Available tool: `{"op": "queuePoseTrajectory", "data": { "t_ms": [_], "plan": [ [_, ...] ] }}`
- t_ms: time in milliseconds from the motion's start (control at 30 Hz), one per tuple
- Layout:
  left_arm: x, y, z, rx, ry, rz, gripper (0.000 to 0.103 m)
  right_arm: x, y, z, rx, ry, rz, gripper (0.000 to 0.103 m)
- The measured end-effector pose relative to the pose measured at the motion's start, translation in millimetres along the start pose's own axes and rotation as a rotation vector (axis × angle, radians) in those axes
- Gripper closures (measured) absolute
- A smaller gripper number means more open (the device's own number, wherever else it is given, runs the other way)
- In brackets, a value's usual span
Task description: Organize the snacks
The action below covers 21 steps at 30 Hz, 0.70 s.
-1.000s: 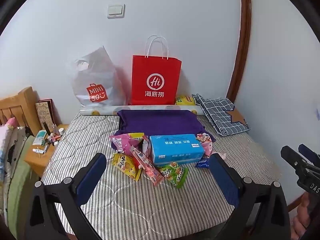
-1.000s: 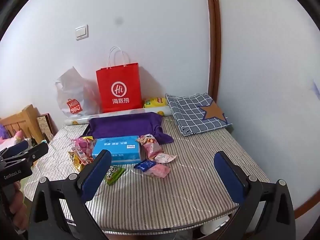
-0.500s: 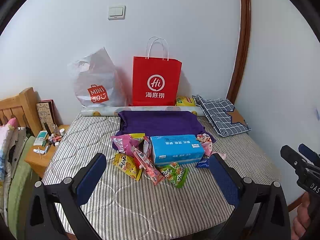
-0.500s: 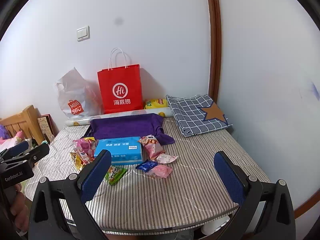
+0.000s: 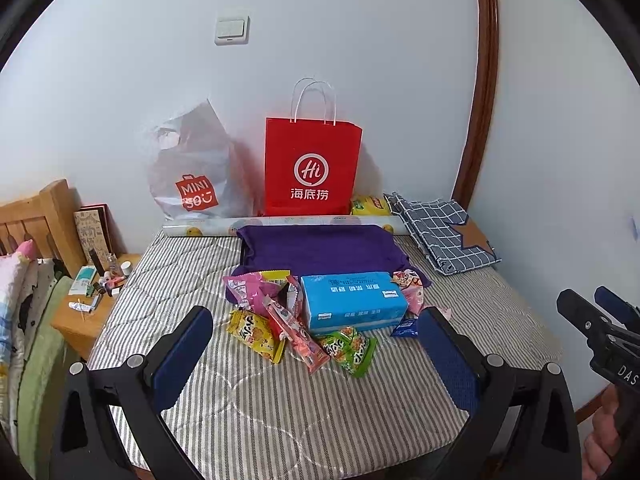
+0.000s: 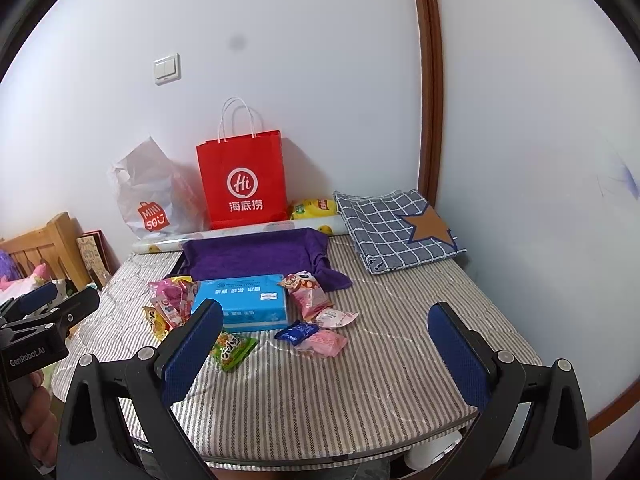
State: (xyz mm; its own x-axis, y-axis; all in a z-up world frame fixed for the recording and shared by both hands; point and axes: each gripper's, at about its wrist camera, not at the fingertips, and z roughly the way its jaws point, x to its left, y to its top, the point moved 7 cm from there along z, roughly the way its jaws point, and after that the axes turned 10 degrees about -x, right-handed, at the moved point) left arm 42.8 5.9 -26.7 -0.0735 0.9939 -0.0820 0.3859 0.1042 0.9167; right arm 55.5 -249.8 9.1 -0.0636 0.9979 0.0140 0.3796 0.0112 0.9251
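Note:
Several snack packets lie around a blue tissue box [image 5: 352, 300] [image 6: 244, 300] on a striped mattress [image 5: 280, 408]. Left of the box are a pink packet [image 5: 252, 292], a yellow packet [image 5: 256, 334] and a long red-pink packet [image 5: 294, 332]. A green packet [image 5: 352, 350] [image 6: 232, 350] lies in front of it. To its right lie pink packets [image 6: 308, 294] and a small dark blue one [image 6: 296, 332]. My left gripper [image 5: 316, 354] hangs open above the near mattress, short of the pile. My right gripper [image 6: 326, 344] is open too, nothing between its fingers.
A purple towel [image 5: 320, 246] lies behind the snacks. A red paper bag [image 5: 312, 168], a white plastic bag [image 5: 192, 176] and a yellow packet [image 5: 370, 206] stand against the wall. A checked cloth [image 6: 396, 228] sits at the back right. A wooden nightstand [image 5: 86, 316] is on the left.
Both views have shifted slightly, with the scene sitting a little lower and nearer. Nothing on the mattress has moved and both grippers stay open.

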Motion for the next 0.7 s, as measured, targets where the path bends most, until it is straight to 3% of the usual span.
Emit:
{"op": "queuePoseTrajectory", "data": {
  "t_ms": [700],
  "plan": [
    [1.0,2.1,-2.8,-0.006,0.002,0.006,0.001,4.1,1.6,-3.0,-0.007,0.006,0.001,0.001]
  ]
}}
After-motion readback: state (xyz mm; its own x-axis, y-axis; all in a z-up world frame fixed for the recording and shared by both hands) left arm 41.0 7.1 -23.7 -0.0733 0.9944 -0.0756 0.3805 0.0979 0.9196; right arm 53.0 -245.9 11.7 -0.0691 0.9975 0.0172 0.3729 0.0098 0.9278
